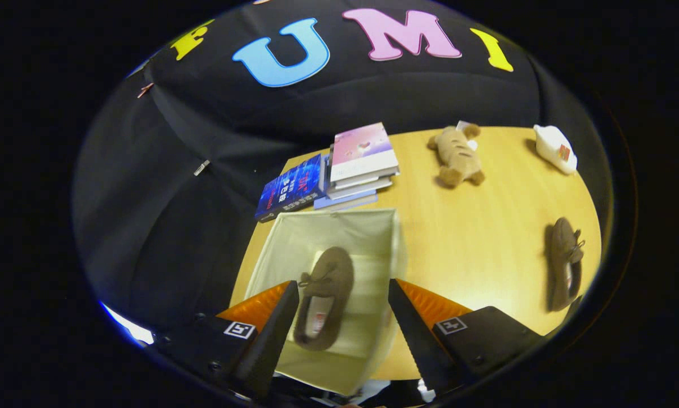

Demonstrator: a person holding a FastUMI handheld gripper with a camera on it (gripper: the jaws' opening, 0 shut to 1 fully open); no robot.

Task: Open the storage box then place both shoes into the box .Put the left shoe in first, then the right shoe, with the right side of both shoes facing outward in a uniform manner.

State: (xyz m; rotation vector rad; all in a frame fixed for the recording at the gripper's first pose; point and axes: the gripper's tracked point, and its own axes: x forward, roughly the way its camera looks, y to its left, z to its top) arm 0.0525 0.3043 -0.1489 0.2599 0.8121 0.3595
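the storage box (294,238) sits open at lower centre of the frame, and one brown shoe (323,294) lies inside it on the bottom, seen between the two fingers. the claw (342,317) hangs above the box, spread wide, holding nothing. the second shoe (563,263) lies at the right of the frame on the tabletop (486,226), well apart from the box. books (339,170), a plush toy (458,156) and a white bottle (554,148) sit further up. risk: gripping the second shoe turned wrong, so its side won't match the first, or catching the soft box wall and tipping it.
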